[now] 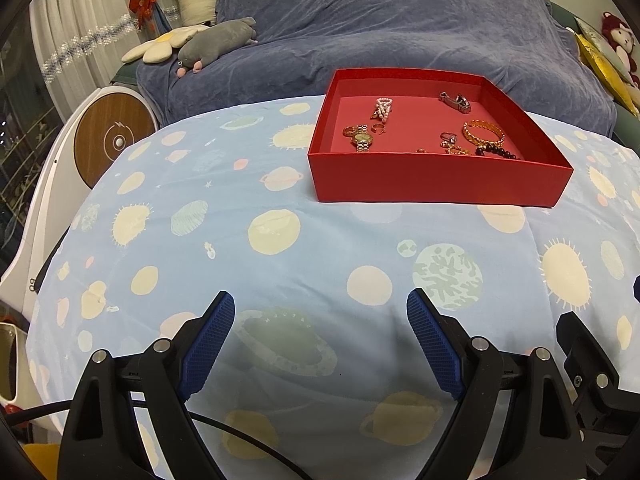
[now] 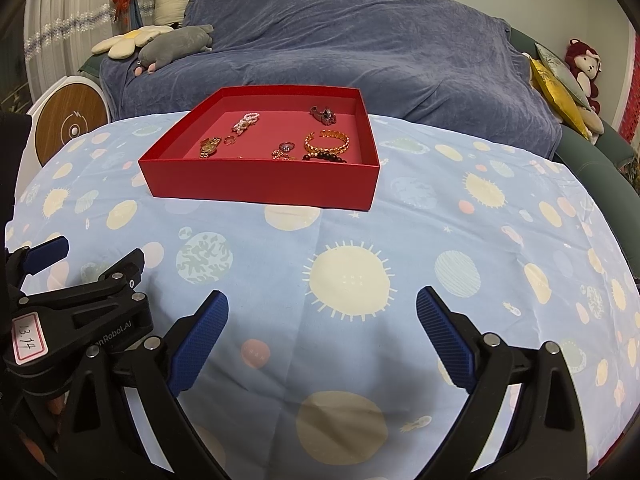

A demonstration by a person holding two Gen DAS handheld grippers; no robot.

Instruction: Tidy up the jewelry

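Observation:
A red box (image 1: 436,178) (image 2: 260,184) stands on the table's far side. Inside lie a gold watch (image 1: 362,139) (image 2: 209,145), a pearl bracelet (image 1: 383,107) (image 2: 245,121), a gold bangle (image 1: 483,132) (image 2: 327,141), black beads (image 1: 498,152) (image 2: 326,157), a silver clasp piece (image 1: 455,102) (image 2: 324,114) and small rings (image 1: 448,137) (image 2: 286,146). My left gripper (image 1: 320,306) is open and empty, low over the cloth, well short of the box. My right gripper (image 2: 322,304) is open and empty beside it; the left gripper also shows at the right view's left edge (image 2: 86,256).
The table has a light blue planet-print cloth (image 1: 280,240) (image 2: 440,240). Behind it is a sofa under a blue cover (image 1: 380,32) with plush toys (image 1: 216,42). A white device with a wooden disc (image 1: 114,142) stands at the left.

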